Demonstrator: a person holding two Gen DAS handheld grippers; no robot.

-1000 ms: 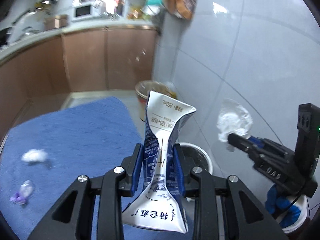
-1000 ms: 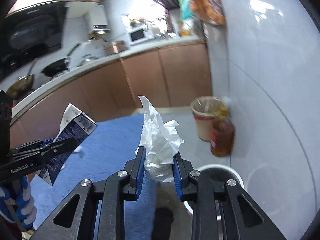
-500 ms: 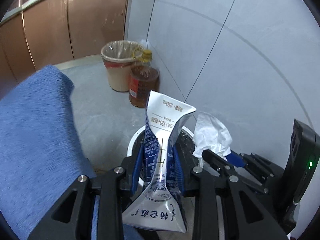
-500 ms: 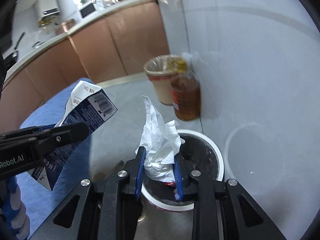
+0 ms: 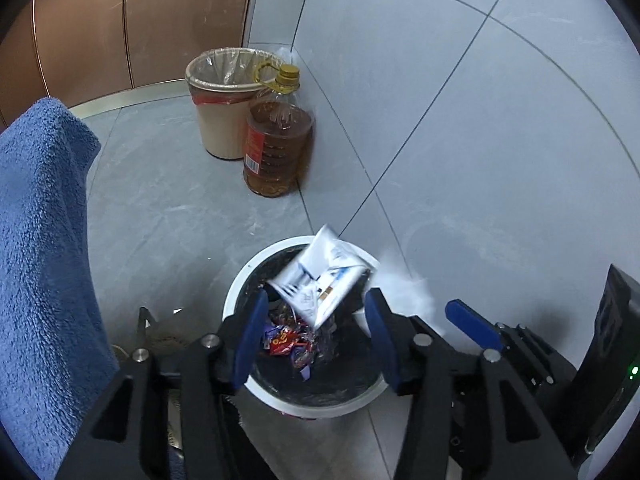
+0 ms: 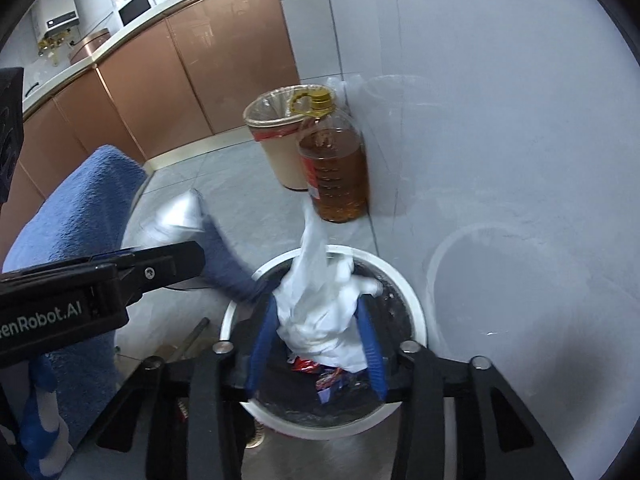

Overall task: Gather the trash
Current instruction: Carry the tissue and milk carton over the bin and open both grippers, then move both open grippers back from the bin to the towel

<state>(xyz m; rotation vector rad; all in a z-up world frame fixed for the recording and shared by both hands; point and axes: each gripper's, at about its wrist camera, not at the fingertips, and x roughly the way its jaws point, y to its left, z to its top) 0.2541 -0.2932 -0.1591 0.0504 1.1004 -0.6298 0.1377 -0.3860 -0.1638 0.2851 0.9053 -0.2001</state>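
Both of your hand-held grippers are over the round white-rimmed bin with the black liner [image 5: 234,300] on the grey tile floor [image 5: 168,208]. Your left hand-held gripper [image 5: 314,334] is opening and has let go: the crushed blue-and-white milk carton [image 5: 320,276] is blurred and loose between the blue pads, not touching them, over the bin mouth. Your right hand-held gripper [image 6: 320,344] is opening too, with the crumpled white tissue [image 6: 324,304] still sitting between its pads. Colourful snack wrappers [image 5: 290,342] lie inside. Farther back stand a beige lined wastebasket [image 5: 222,120] and an amber oil bottle [image 5: 278,146], touching.
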